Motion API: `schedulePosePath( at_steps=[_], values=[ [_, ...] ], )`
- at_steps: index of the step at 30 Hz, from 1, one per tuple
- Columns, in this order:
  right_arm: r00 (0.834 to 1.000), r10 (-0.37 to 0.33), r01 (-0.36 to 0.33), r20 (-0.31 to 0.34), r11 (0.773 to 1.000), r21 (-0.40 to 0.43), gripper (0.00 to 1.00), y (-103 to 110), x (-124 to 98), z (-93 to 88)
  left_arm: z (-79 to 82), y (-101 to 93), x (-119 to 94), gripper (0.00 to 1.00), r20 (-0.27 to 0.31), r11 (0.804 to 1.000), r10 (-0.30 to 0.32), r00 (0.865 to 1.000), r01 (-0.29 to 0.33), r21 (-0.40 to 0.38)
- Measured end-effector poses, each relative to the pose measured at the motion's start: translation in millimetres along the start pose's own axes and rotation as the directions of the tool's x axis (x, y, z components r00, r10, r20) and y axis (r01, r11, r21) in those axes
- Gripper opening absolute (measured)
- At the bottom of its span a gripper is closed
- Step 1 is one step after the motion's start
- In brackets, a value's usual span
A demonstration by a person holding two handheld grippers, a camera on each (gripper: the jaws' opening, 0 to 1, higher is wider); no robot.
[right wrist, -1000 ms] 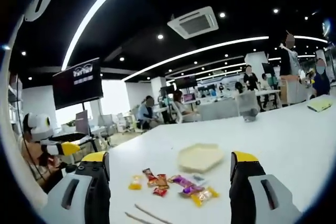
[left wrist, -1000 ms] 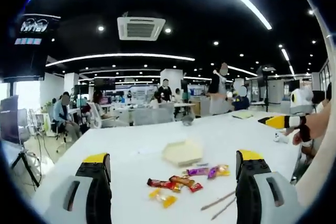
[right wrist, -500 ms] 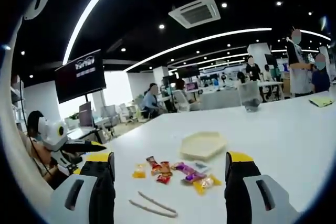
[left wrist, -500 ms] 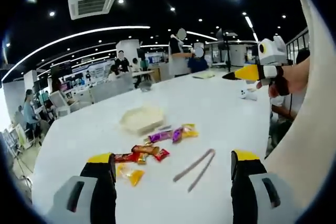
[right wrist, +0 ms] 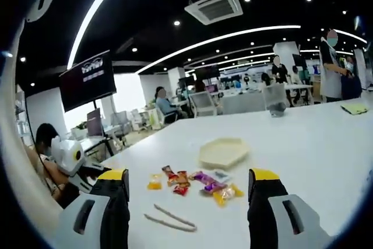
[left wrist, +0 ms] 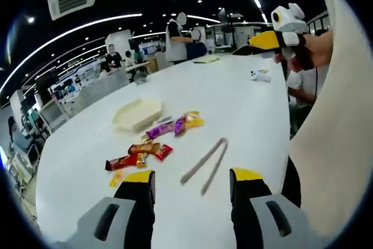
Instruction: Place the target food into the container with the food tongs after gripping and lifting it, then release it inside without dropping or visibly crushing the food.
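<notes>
Snacks [right wrist: 195, 183] between tongs [right wrist: 169, 219] and container [right wrist: 223, 152]

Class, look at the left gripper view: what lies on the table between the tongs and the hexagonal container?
Wrapped snacks lie between the tongs and the hexagonal container on the white table, in the left gripper view.

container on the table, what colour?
Pale cream, the hexagonal container beyond the snack packets; the right gripper view shows it best.

print on the snack wrappers [left wrist: 152, 147] is too small to read.
</notes>
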State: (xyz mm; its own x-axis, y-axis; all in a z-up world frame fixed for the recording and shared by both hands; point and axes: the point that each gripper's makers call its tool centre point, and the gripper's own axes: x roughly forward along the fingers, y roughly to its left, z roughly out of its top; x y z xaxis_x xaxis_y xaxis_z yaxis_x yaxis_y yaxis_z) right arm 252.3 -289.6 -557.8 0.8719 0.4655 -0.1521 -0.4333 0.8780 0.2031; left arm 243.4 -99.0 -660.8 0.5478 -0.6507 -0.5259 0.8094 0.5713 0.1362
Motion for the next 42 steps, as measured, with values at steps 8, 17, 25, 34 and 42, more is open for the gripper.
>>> schedulePosePath(
  at_steps=[8, 17, 25, 34, 42],
  values=[
    [1.000, 0.000, 0.000, -0.002, 1.000, 0.025, 0.84, 3.4, -5.4, -2.8, -11.4, -3.5, 10.6, 0.36, -0.041, 1.000, -0.026, 0.999, 0.026, -0.008],
    [1.000, -0.006, 0.007, -0.030, 0.999, 0.033, 0.82, 3.1, -9.3, -8.7, -21.8, -11.5, 25.7, 0.27, -0.080, 0.998, -0.068, 0.994, 0.068, -0.005],
    [0.999, -0.034, 0.035, -0.033, 0.999, 0.030, 0.82, 0.2, -15.4, -7.8, -34.5, -23.3, 37.0, 0.25, -0.117, 0.990, -0.129, 0.985, 0.136, 0.047],
    [0.997, -0.057, 0.059, -0.049, 0.998, 0.031, 0.81, -1.2, -23.2, -12.1, -40.0, -21.4, 44.1, 0.15, -0.139, 0.987, -0.137, 0.981, 0.147, 0.064],
    [0.995, -0.047, 0.048, -0.084, 0.999, 0.016, 0.77, 3.4, -23.3, -19.0, -49.4, -24.3, 48.4, 0.12, -0.178, 0.978, -0.149, 0.973, 0.171, 0.119]
  ],
)
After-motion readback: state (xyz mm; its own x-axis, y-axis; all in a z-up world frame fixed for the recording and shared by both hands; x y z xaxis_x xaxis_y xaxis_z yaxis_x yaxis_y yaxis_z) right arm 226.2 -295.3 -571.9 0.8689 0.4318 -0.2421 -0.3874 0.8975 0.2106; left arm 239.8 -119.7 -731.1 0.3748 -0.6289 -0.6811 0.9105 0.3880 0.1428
